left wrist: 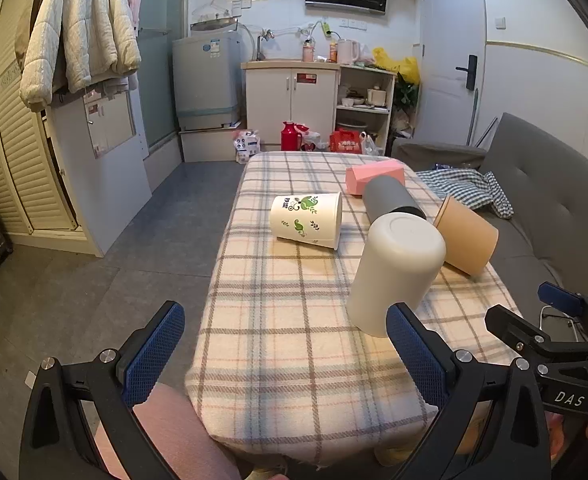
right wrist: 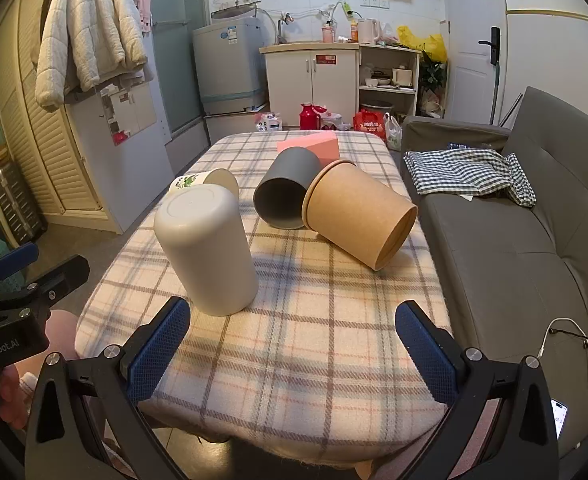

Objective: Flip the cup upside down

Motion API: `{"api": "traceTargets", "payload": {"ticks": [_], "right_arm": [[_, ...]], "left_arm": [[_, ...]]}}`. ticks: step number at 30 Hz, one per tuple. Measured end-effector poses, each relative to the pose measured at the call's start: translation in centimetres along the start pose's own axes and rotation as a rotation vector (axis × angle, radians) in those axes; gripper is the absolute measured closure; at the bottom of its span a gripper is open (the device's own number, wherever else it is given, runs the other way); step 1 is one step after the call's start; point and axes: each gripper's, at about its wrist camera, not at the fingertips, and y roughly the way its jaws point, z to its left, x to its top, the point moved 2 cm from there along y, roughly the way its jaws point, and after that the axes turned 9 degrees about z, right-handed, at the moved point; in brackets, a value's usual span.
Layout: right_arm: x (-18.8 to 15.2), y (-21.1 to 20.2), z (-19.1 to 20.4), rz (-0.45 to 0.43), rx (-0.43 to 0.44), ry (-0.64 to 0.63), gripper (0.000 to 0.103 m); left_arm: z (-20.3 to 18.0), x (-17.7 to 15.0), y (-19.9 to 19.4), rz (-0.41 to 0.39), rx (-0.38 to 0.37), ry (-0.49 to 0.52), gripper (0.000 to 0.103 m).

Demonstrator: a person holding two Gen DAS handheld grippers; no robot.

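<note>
A white plastic cup (left wrist: 398,272) (right wrist: 205,248) stands upside down on the plaid tablecloth (left wrist: 294,312) (right wrist: 302,320), near its front. A brown paper cup (left wrist: 466,240) (right wrist: 358,216), a grey cup (left wrist: 390,198) (right wrist: 285,192) and a white paper cup with green leaf print (left wrist: 308,219) (right wrist: 203,181) lie on their sides behind it. My left gripper (left wrist: 285,360) is open and empty at the table's front left edge. My right gripper (right wrist: 294,344) is open and empty just in front of the white cup, touching nothing.
A pink box (left wrist: 374,176) (right wrist: 314,146) lies at the table's far end. A grey sofa (right wrist: 514,232) with a checked cloth (right wrist: 466,172) runs along the right. Cabinets, a washing machine (left wrist: 205,80) and bags stand on the floor beyond.
</note>
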Motion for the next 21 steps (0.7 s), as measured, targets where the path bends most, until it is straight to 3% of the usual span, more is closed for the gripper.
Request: {"api": "traceTargets", "payload": {"ticks": [21], "right_arm": [[-0.16,0.06,-0.06,0.004,0.0,0.0,0.0]], "left_arm": [[0.19,0.01,0.07,-0.002,0.002,-0.004,0.0]]}}
